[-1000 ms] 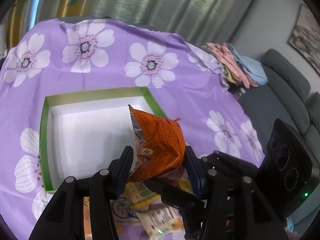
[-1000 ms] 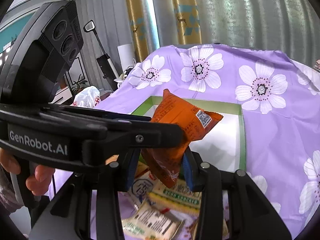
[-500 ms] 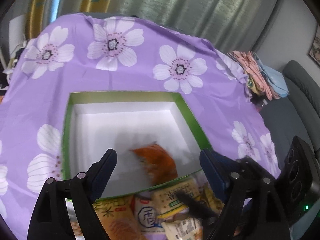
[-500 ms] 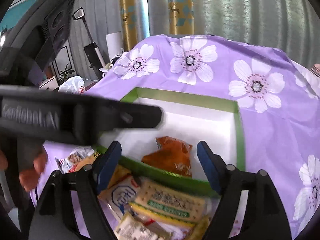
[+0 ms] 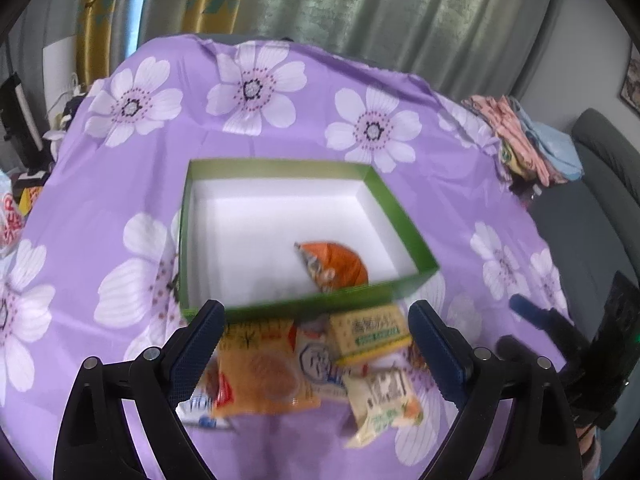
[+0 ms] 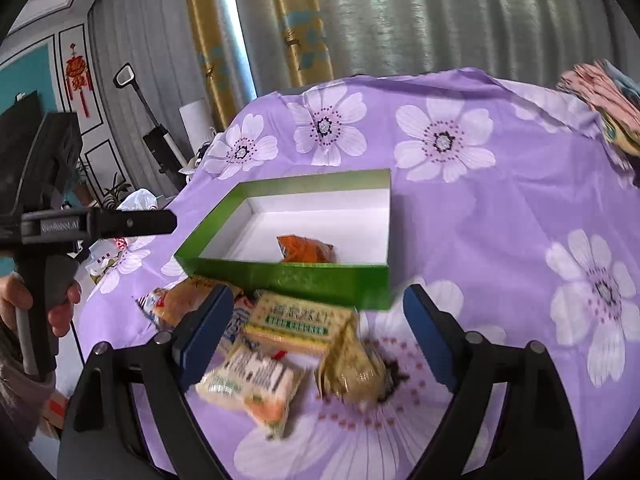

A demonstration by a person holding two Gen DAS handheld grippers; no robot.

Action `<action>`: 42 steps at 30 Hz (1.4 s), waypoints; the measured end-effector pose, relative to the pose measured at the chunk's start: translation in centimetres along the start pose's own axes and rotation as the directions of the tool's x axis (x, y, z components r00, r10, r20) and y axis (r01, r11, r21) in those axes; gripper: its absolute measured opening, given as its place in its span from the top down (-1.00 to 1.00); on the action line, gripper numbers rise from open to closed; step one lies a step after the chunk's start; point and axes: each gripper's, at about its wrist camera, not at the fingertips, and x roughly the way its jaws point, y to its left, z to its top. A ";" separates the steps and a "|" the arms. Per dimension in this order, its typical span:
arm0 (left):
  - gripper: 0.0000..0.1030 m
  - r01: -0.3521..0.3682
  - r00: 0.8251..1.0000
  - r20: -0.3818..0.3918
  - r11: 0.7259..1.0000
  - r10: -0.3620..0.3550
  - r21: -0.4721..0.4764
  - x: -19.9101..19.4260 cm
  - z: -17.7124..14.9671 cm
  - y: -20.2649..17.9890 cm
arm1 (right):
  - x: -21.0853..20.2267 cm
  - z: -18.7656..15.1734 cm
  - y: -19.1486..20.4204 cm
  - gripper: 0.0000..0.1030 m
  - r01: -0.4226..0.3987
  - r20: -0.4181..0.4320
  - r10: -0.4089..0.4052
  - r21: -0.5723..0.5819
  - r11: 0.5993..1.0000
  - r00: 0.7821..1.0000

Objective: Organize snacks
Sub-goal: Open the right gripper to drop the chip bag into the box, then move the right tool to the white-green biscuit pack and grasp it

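Observation:
An orange snack packet (image 5: pixel 334 265) (image 6: pixel 306 249) lies inside the green-walled box (image 5: pixel 280 168) (image 6: pixel 288 276) on its white floor, near the front wall. Several snack packets (image 5: pixel 308 364) (image 6: pixel 288 340) lie in a pile on the purple cloth in front of the box. My left gripper (image 5: pixel 316 344) hovers over the pile, its jaws opening wide, with nothing gripped. My right gripper (image 6: pixel 316 328) is over the same pile, jaws also opening and nothing pressed between them. The left gripper's arm (image 6: pixel 100 224) shows at the left of the right wrist view, held by a hand (image 6: pixel 60 300).
A purple flowered cloth (image 5: pixel 120 184) covers the table. Folded clothes (image 5: pixel 528 144) sit at the table's right edge beside a grey sofa (image 5: pixel 600 184). Curtains (image 6: pixel 400 20) hang behind. A white plastic bag (image 6: pixel 138 200) and a vacuum (image 6: pixel 156 140) stand beyond the left edge.
Both grippers held the orange packet above the box, then opened; it dropped into the box. Both have pulled back toward the pile of packets in front.

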 end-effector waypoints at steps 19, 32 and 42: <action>-0.80 0.091 0.981 -0.180 0.991 -0.071 0.100 0.2 -8.7 -2.9 | 0.7 -6.1 1.6 -0.70 -0.126 -0.201 0.125 0.010 0.992 0.972; -0.80 0.150 0.963 -0.231 0.988 -0.137 0.035 2.4 -9.7 -3.2 | 3.5 -7.8 2.5 -0.62 -0.182 -0.239 0.180 0.017 0.983 0.954; -0.73 0.140 0.962 -0.243 0.989 -0.123 0.054 4.3 -9.4 -3.8 | 5.2 -8.2 2.9 -0.26 -0.190 -0.267 0.180 -0.011 0.982 0.947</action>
